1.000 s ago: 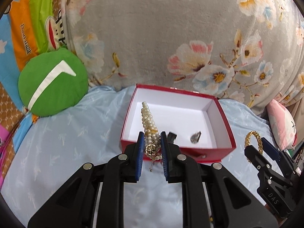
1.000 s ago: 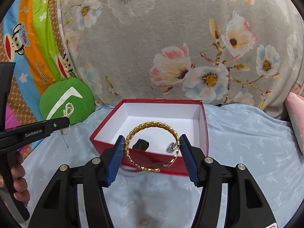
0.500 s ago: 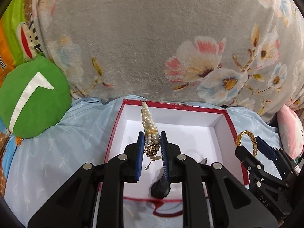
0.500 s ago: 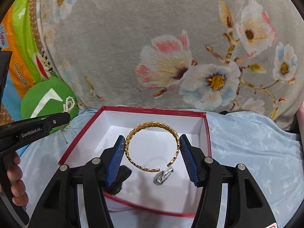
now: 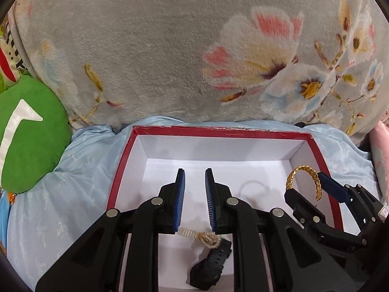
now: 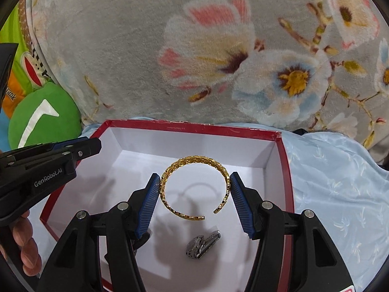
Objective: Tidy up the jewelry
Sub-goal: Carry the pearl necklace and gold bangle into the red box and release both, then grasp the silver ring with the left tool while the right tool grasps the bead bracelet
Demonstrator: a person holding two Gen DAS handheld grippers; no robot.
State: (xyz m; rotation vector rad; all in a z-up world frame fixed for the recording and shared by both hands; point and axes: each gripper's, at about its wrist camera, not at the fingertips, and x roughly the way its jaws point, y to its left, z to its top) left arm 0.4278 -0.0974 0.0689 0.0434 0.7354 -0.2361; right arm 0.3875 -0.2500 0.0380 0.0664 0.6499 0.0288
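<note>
Sorting jewelry into the red box (image 6: 283, 160)

Right gripper (image 6: 194, 200) clamps a gold bangle (image 6: 194, 189) above the box floor; left gripper (image 5: 194, 199), jaws narrow, trails a pearl strand (image 5: 201, 236). Black watch (image 5: 211, 265) and silver watch (image 6: 201, 243) already lie inside.

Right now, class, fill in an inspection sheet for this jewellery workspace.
Surface: blue sheet, wrinkled, bearing the red box.
Job's things: gold bangle held over the box; pearl bracelet low by the left pads' near ends, beside the black watch; silver watch on the box floor.
Clutter: nothing seen.
Grippers: right gripper shut on the gold bangle; left gripper narrow, nothing between its tips, hold on the pearl bracelet unclear.
Cables: nothing seen.
Surroundings: floral blanket behind; green cushion at the left; a hand on the left gripper.
</note>
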